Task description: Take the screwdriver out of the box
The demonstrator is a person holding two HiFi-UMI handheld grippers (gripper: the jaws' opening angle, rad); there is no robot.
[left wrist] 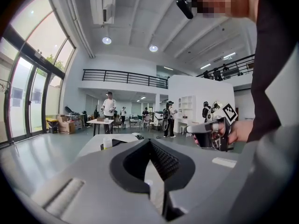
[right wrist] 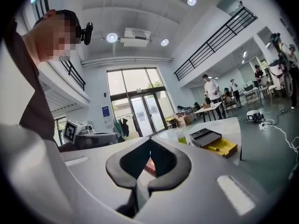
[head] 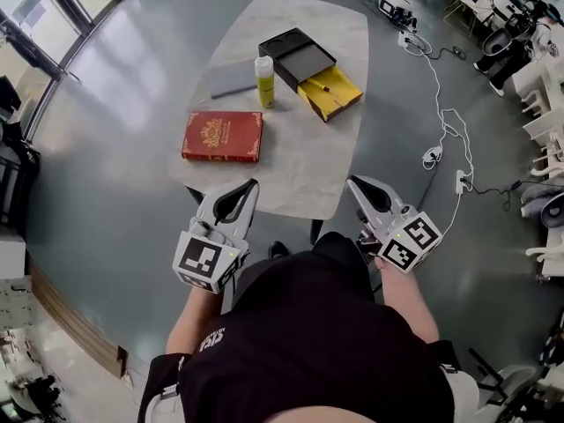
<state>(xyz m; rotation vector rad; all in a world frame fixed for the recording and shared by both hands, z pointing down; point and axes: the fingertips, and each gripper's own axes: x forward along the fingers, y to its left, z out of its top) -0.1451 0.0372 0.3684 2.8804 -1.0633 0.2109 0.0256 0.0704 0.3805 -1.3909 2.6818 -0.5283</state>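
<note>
Screwdriver: it lies in the yellow tray of the open box, on the far part of the table. That is well ahead of both your sets of fingertips, and nothing touches it.
Box lid: the black lid sits just beside the tray, on its far-left side, so the tool is already uncovered.
Done so far: judging from the layout, only the opening of the box is done. The reach has not yet arrived.
Left to do: you need to bring one gripper across the table, spread its fingers over the screwdriver, close on it and lift it clear of the tray.
Left gripper: you hold it at the near edge of the table. Its fingers are pressed together at the tips, with nothing between them.
Right gripper: it is also at the near edge. Its fingers are closed tip to tip, holding and touching nothing.
Ahead of the left fingers: a red book, then a grey pad and a small bottle, which stands just beside the lid.
Ahead of the right fingers: bare tabletop leads up to the tray, so the right side looks like your shorter path.
</note>
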